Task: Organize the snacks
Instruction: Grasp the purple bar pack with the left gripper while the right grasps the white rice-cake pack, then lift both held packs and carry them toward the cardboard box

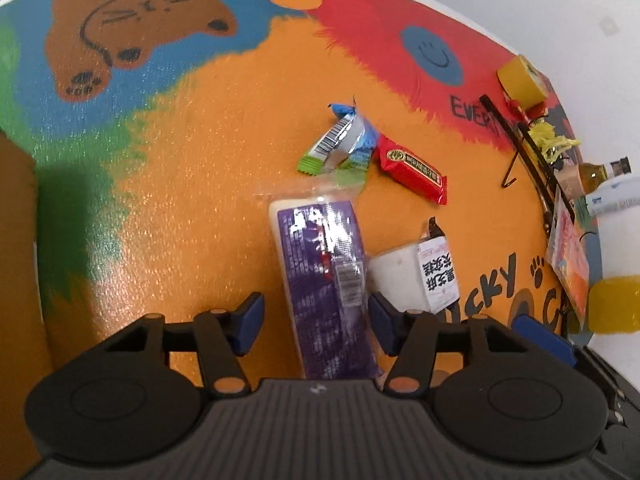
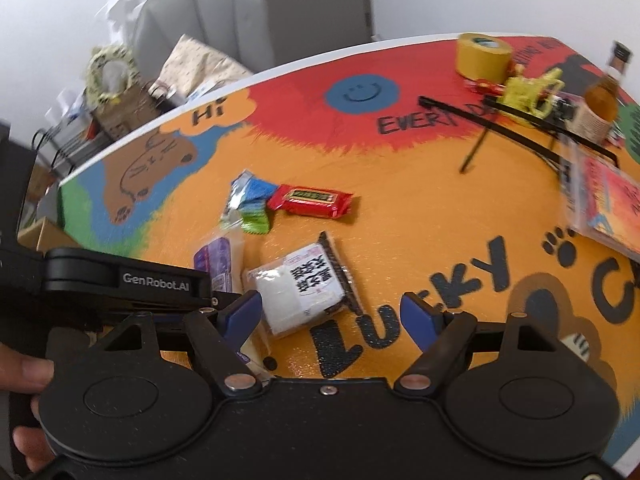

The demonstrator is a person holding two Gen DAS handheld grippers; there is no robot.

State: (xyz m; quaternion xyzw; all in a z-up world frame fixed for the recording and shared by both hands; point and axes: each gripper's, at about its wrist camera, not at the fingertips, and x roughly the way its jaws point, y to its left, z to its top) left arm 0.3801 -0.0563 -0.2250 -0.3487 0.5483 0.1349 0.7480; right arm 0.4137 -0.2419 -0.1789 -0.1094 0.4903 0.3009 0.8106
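A long purple snack packet lies on the painted table, between the fingers of my left gripper. The right pad sits at the packet's edge and the left pad stands clear of it, so the gripper is open. My right gripper is open over a white snack with a black-lettered label, which lies close to its left finger. A red packet and a small blue and green heap of packets lie farther out. The left gripper's body partly covers the purple packet.
A yellow tape roll, a black wire rack, a bottle and a bagged booklet crowd the table's right side. A cardboard box stands at the left edge. A grey chair stands behind the table. A hand shows.
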